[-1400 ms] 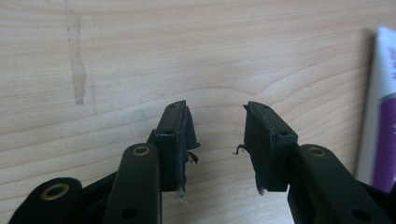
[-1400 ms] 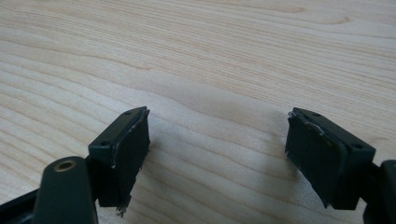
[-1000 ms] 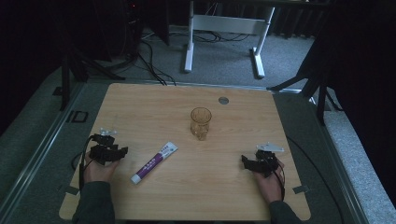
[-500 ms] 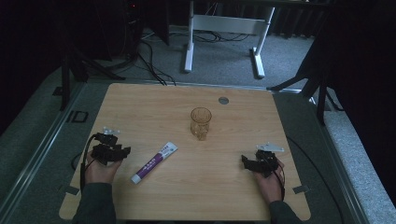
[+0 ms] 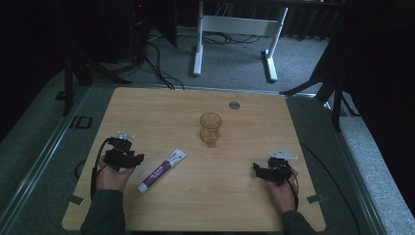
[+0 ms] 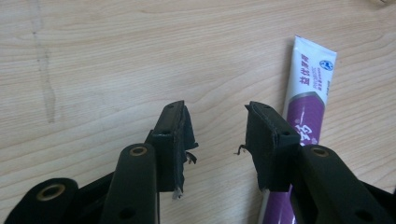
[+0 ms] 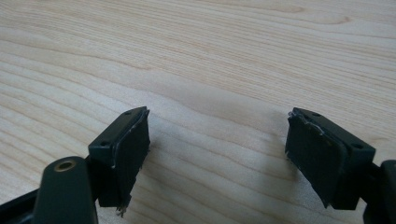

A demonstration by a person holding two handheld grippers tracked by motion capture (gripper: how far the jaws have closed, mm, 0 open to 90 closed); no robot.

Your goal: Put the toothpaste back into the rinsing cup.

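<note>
A white and purple toothpaste tube (image 5: pixel 161 170) lies slanted on the wooden table (image 5: pixel 293 127), left of centre. My left gripper (image 5: pixel 138 157) sits just left of the tube, pointing toward it. In the left gripper view its jaws (image 6: pixel 215 114) stand open over bare wood, and the tube (image 6: pixel 310 93) lies beside and under the right-hand jaw. These jaws have just been opening, with nothing between them. A clear glass cup (image 5: pixel 210 128) stands upright near the table's middle. My right gripper (image 5: pixel 256 169) rests at the front right, open (image 7: pixel 217 121) over bare wood.
A small round grommet (image 5: pixel 234 105) is set in the table behind the cup. Beyond the far edge stand a white desk frame (image 5: pixel 235 24) and cables on the grey floor. Dark stands flank both sides of the table.
My left gripper has shifted a little to the right, closer to the toothpaste tube. The right gripper, the tube and the cup have stayed put.
</note>
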